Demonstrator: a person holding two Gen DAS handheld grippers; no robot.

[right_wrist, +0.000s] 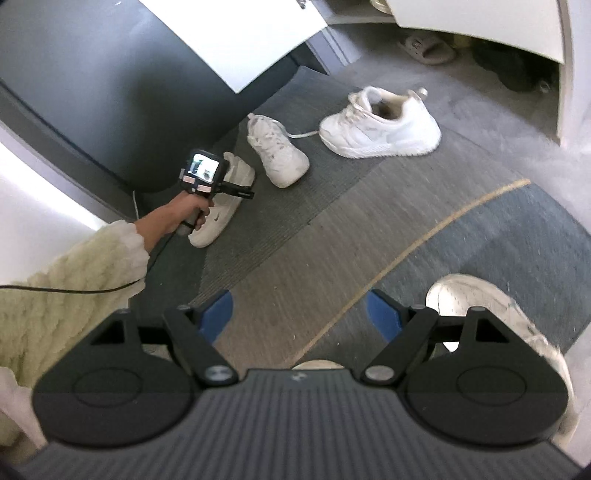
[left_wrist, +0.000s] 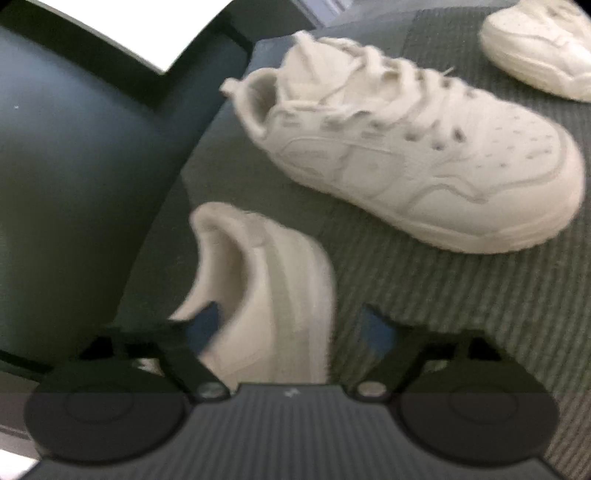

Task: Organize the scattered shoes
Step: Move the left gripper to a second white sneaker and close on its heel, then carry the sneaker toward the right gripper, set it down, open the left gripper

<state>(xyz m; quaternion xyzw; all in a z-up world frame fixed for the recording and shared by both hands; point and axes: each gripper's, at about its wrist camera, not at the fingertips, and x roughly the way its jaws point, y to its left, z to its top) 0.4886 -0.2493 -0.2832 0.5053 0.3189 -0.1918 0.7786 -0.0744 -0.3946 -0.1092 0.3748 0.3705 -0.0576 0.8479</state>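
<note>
A low white sneaker (left_wrist: pixel 258 280) lies on the ribbed carpet between the fingers of my left gripper (left_wrist: pixel 291 328). The left blue pad (left_wrist: pixel 207 325) sits at the shoe's collar. The right pad (left_wrist: pixel 376 332) stands a little clear of the shoe's side, so the jaws are open around it. A chunky laced white sneaker (left_wrist: pixel 424 155) lies just beyond, and a third white shoe (left_wrist: pixel 539 48) at the top right. In the right wrist view my right gripper (right_wrist: pixel 301 317) hangs open over bare carpet, with another white shoe (right_wrist: pixel 480 306) beside its right finger.
A dark panel (left_wrist: pixel 74 184) rises close on the left of the shoes. A tan slipper (right_wrist: pixel 428 48) lies under white furniture (right_wrist: pixel 480 22) at the back. A yellow line (right_wrist: pixel 424 236) crosses the carpet. A person's hand (right_wrist: pixel 188 218) and fleecy sleeve (right_wrist: pixel 74 288) reach in from the left.
</note>
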